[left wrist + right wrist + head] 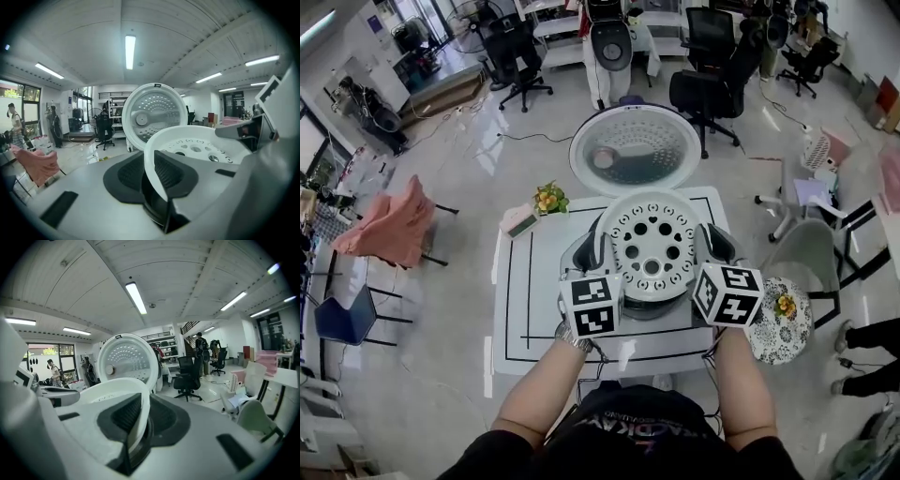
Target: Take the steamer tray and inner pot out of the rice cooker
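The white steamer tray [652, 246], round with several holes, is held between my two grippers just over the rice cooker [649, 307]. My left gripper [592, 246] is shut on the tray's left rim. My right gripper [713, 244] is shut on its right rim. In the left gripper view the rim of the tray [201, 140] runs between the dark pads of the left gripper [150, 171]. The right gripper view shows the same for the tray [112, 392] and the right gripper [139, 420]. The cooker's lid [635, 150] stands open behind. The tray hides the inner pot.
The cooker stands on a white table [525, 300] with black lines. A small flower pot [549, 199] and a small box [521, 221] sit at its far left corner. A round floral stool [783, 323] is at the right. Office chairs [703, 94] stand beyond.
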The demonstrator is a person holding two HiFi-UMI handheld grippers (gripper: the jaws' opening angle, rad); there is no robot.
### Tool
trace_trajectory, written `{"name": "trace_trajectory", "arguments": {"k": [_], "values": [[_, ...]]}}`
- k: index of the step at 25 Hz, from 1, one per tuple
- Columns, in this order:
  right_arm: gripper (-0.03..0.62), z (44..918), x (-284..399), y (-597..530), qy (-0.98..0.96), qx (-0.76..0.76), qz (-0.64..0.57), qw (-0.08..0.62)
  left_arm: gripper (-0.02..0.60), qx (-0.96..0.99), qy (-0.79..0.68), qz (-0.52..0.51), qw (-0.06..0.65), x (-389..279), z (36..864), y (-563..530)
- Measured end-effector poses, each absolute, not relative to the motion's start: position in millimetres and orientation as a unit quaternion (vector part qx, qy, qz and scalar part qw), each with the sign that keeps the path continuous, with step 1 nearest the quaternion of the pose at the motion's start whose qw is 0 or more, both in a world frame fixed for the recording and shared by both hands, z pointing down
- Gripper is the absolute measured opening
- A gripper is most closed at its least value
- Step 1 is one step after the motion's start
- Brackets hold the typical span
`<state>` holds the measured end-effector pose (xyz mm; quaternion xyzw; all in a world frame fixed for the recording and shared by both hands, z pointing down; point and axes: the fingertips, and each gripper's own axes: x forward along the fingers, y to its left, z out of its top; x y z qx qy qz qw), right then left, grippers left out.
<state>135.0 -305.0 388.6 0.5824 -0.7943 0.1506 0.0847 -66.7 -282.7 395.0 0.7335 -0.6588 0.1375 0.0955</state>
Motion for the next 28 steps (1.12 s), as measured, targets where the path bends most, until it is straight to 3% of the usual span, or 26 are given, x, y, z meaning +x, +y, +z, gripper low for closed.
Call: {"name": "trace_trajectory", "arguments": {"k": [12,28], "values": [[0.054,352.9,31.1,-300.3,-0.870,0.476,0.111,0.065,0.066,0.636,-0.761,0.101,0.075,-158.9,362.3,-226.8],[0.054,367.0,-157.3,-254.4,-0.935,0.329,0.096,0.090,0.064,0.498,-0.856,0.089,0.105,-313.7,379.9,-124.1]]}}
